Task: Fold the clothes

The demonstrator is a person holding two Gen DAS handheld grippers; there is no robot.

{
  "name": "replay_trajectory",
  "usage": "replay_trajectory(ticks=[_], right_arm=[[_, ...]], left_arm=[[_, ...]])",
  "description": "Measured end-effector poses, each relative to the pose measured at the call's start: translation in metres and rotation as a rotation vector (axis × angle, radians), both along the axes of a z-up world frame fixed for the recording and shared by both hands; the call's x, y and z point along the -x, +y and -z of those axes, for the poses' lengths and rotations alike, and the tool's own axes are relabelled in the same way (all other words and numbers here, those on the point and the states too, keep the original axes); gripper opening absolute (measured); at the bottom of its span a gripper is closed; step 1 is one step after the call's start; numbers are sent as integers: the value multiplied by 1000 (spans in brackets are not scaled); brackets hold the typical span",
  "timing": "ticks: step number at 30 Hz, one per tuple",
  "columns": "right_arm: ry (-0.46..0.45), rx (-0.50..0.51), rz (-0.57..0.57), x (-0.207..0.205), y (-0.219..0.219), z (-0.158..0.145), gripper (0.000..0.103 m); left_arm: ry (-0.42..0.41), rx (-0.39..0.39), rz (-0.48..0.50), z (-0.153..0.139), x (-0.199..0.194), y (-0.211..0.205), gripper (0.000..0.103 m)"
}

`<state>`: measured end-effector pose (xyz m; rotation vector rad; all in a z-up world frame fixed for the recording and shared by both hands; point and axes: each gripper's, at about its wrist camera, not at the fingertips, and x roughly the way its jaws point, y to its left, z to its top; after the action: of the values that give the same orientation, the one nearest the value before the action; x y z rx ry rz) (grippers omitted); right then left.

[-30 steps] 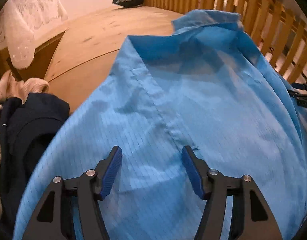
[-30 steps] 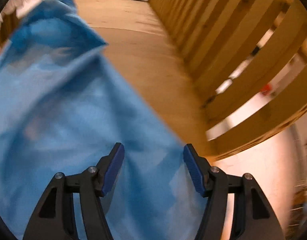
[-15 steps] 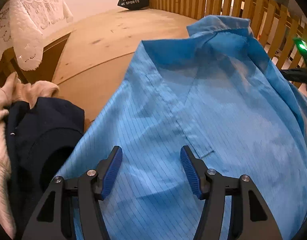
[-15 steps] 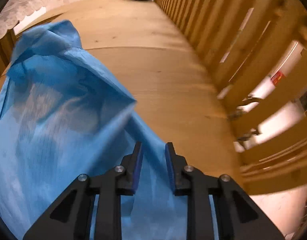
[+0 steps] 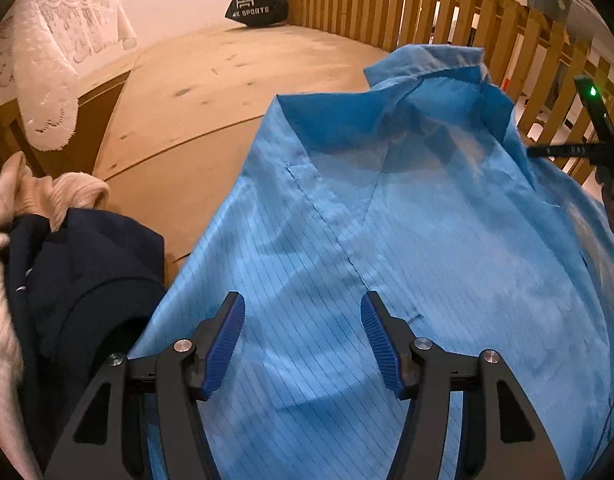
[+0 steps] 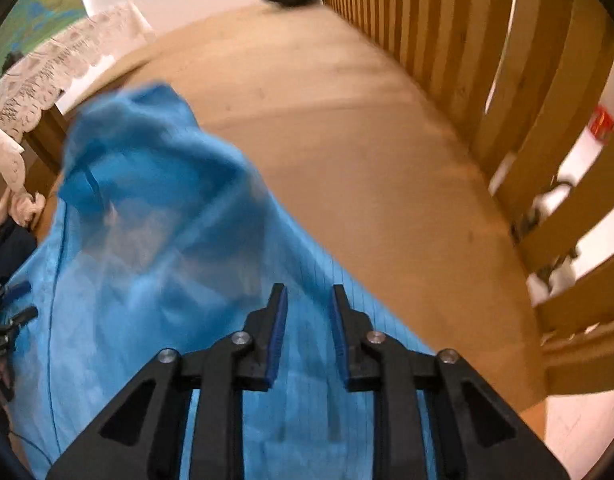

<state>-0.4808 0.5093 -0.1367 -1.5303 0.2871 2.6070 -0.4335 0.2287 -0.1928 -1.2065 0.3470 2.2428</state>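
A light blue striped shirt [image 5: 407, 240] lies on the wooden floor, collar [image 5: 427, 60] at its far end. My left gripper [image 5: 303, 340] hovers over its near part, jaws wide open and empty. In the right wrist view the same shirt [image 6: 155, 248] is bunched and raised on the left. My right gripper [image 6: 307, 320] is over the shirt's right edge with jaws nearly closed, a narrow gap between the pads; I cannot tell whether cloth is pinched. The right gripper's body shows at the right edge of the left wrist view [image 5: 587, 148].
A dark navy garment [image 5: 79, 280] and a pink knit garment [image 5: 35, 196] lie piled at the left. A wooden slat fence [image 6: 507, 100] runs along the right. A black sports bag [image 5: 259, 2] sits far back. A lace-covered table [image 5: 47, 68] stands at the left.
My right gripper went from wide open to nearly closed at the shirt's right edge and the cloth there has lifted and shifted. My left gripper stays open, slightly pulled back.
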Motion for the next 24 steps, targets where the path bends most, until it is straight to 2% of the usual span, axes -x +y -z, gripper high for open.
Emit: replay_trajectory(ticks=[1, 4, 5, 10, 14, 17, 19, 22, 24], right_arm=[[-32, 6, 5, 2, 2, 9, 11], [-11, -34, 0, 3, 1, 9, 10], [-10, -51, -1, 4, 0, 9, 4], [2, -154, 23, 0, -6, -2, 4], [11, -237, 42, -3, -10, -11, 4], [18, -299, 57, -5, -14, -18, 5], [71, -288, 29, -19, -24, -34, 8], [97, -209, -92, -32, -64, -50, 8], [90, -198, -183, -35, -90, -57, 10]], left_arm=[[-12, -2, 0, 2, 3, 1, 58], [-20, 6, 3, 6, 8, 8, 59], [-17, 12, 2, 6, 10, 11, 59], [-17, 18, -9, -2, 16, 11, 58], [57, -9, -29, -37, -10, -30, 58], [60, -28, -62, -54, -33, -80, 58], [61, -42, -91, -62, -47, -108, 58], [33, -87, -119, -66, -79, -144, 58], [13, -100, -130, -63, -102, -159, 59]])
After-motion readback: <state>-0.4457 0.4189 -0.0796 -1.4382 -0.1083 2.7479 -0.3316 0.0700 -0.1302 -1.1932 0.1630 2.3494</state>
